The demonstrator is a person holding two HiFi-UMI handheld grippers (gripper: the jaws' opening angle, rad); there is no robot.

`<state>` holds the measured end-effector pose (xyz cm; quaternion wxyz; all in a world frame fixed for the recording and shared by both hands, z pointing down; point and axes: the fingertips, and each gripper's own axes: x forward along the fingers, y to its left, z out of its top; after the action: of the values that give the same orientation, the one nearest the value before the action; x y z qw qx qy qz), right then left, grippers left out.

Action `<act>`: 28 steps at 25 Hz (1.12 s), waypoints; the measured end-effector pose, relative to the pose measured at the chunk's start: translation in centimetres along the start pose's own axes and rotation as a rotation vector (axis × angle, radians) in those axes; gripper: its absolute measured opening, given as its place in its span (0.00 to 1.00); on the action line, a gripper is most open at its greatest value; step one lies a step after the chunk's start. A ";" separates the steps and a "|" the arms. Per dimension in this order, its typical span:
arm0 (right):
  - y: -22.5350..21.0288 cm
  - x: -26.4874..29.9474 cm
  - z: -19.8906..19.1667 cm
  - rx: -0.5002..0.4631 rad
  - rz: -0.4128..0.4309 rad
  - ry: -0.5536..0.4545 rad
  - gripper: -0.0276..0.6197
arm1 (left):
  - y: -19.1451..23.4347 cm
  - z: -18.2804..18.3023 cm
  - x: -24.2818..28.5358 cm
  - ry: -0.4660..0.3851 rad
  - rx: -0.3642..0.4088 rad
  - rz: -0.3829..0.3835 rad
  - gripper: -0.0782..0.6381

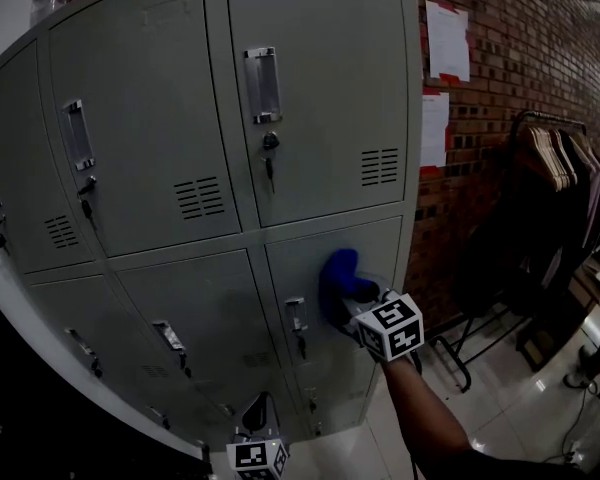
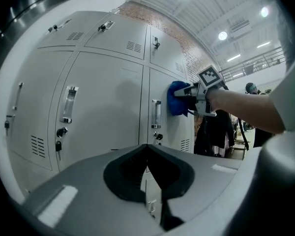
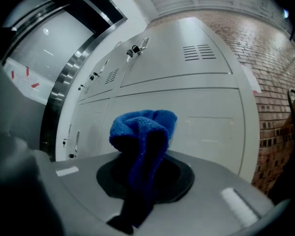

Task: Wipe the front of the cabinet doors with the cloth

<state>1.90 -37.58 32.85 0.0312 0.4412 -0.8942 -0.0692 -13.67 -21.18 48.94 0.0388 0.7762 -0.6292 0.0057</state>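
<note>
So, R gripper (image 1: pixel 354 298) has its jaws clenched on the blue cloth (image 1: pixel 337 276). The cloth is bunched up and sticks out past the tips. In the right gripper view its dark tail runs down betw the jaws.

The cloth sits against the grey cabinet (image 1: pixel 310 108), on the lower right door (image 1: pixel 380 253). It's near that door's top edge, just right of and a bit above the handle (image 1: pixel 296 316). A bare forearm (image 1: pixel 420 408) runs from the bottom of the head view up to the R gripper.

L gripper (image 1: pixel 259 413) is low at the bottom edge of the head view, in front of the bottom doors and well apart from the cloth. Its jaws are closed tip to tip w/ nothing betw them. Its own view looks up along the doors and shows the R gripper w/ cloth on the door at upper right.

A key (image 1: pixel 269 168) hangs in the lock of the upper right door.

Right of the cabinet is a brick wall (image 1: pixel 520 88) w/ papers (image 1: pixel 447 38) stuck on it. Beyond that, a rack (image 1: pixel 560 158) w/ hangers and dark clothes stands on the pale floor (image 1: pixel 500 408)
</note>
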 end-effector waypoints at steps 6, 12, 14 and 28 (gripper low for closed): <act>-4.8 -2.3 -1.1 -0.007 -0.085 0.028 0.13 | -0.8 -0.4 0.1 0.015 0.033 -0.009 0.13; -8.9 -4.3 -2.3 0.014 -0.166 0.033 0.13 | -1.1 -0.6 0.0 0.018 0.023 -0.012 0.13; -10.1 -5.0 -2.7 0.000 -0.197 0.039 0.13 | -1.1 -0.7 0.1 0.019 0.024 -0.013 0.13; -7.7 -6.4 -1.5 0.084 -0.157 -0.026 0.13 | -1.1 -1.6 0.5 0.023 0.044 -0.028 0.13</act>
<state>12.01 -37.31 33.19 -0.0044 0.5102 -0.8592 -0.0397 -12.40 -21.33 50.46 0.0290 0.7854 -0.6177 0.0282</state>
